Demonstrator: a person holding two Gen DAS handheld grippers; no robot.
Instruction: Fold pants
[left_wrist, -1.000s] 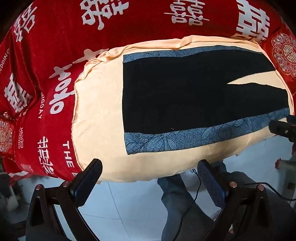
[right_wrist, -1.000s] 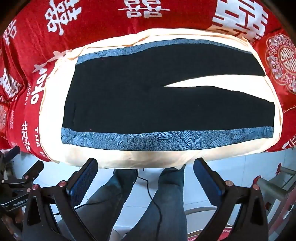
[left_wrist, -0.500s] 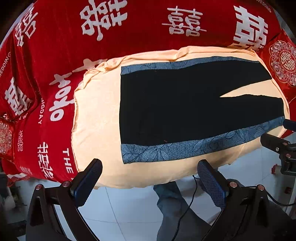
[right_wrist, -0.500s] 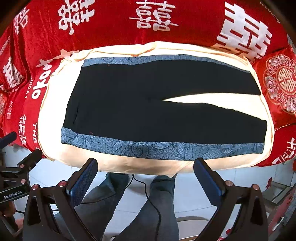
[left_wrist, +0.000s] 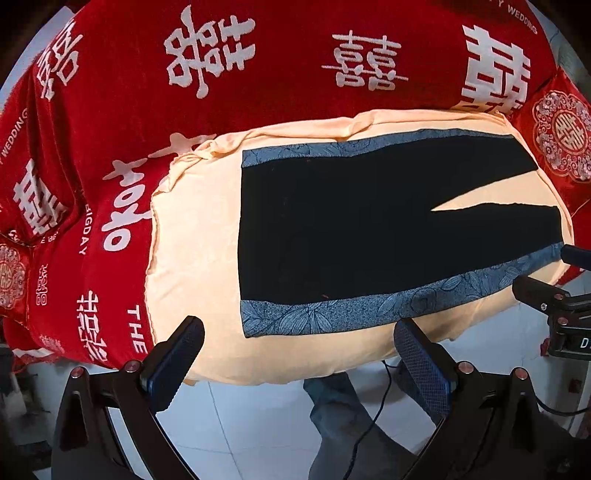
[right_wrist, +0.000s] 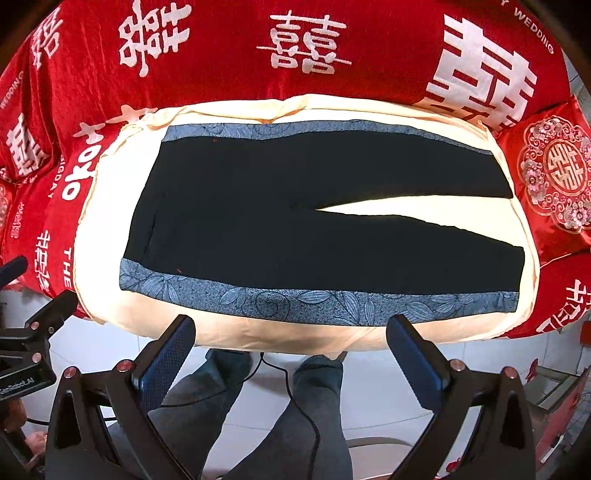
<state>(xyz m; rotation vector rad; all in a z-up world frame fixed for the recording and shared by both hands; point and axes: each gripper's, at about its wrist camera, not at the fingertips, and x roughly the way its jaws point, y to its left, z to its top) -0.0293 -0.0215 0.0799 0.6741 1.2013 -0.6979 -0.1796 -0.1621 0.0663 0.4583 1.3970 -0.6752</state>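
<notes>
Black pants (right_wrist: 314, 229) with blue leaf-patterned side bands lie flat and unfolded on a peach cloth (right_wrist: 110, 306) over what seems a red-covered bed (right_wrist: 221, 74). Left hand-held gripper (left_wrist: 299, 350) and right hand-held gripper (right_wrist: 291, 347) hover released, apart from the pants.

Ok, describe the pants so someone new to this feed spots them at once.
Start from the red blanket with big white characters. On it lies a pale peach cloth, and the pants are spread flat on that. They are the only black thing there, edged with blue leaf-patterned stripes, the two legs splitting towards the right.
</notes>
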